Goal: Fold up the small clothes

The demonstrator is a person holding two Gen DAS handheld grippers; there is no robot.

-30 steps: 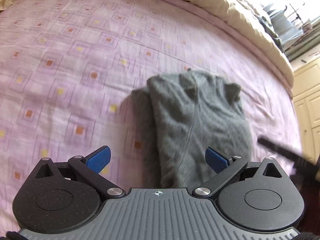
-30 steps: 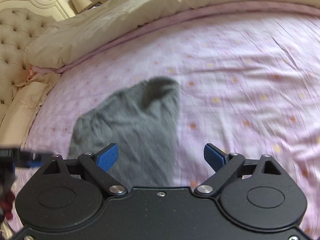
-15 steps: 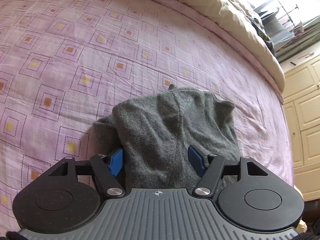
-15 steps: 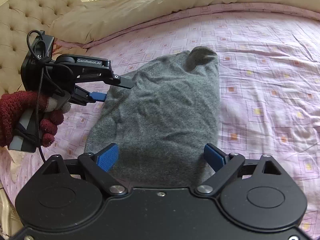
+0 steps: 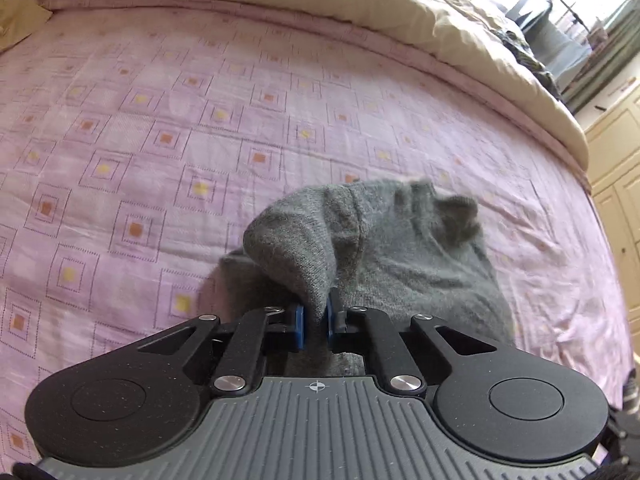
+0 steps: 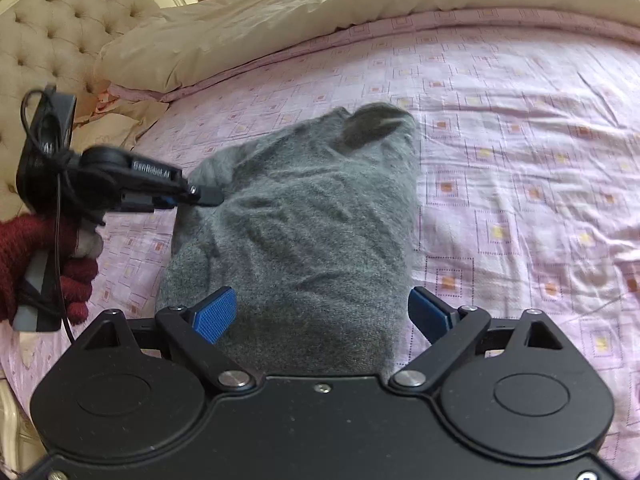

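A bed point(image 5: 160, 128) with a pink sheet printed in small squares carries everything here. A grey knitted garment point(image 6: 320, 220) lies on it straight ahead of the right claw point(image 6: 324, 316), its near end between that claw's spread blue pads. A cream duvet point(image 6: 340, 12) is heaped along the far edge, beyond the garment. A tufted cream headboard point(image 6: 52, 32) stands far left of the claw.

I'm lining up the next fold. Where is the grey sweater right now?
The grey sweater lies on the pink bedspread, centre of both views, its left edge pinched in the left tongs, with the open right tongs at its near end.
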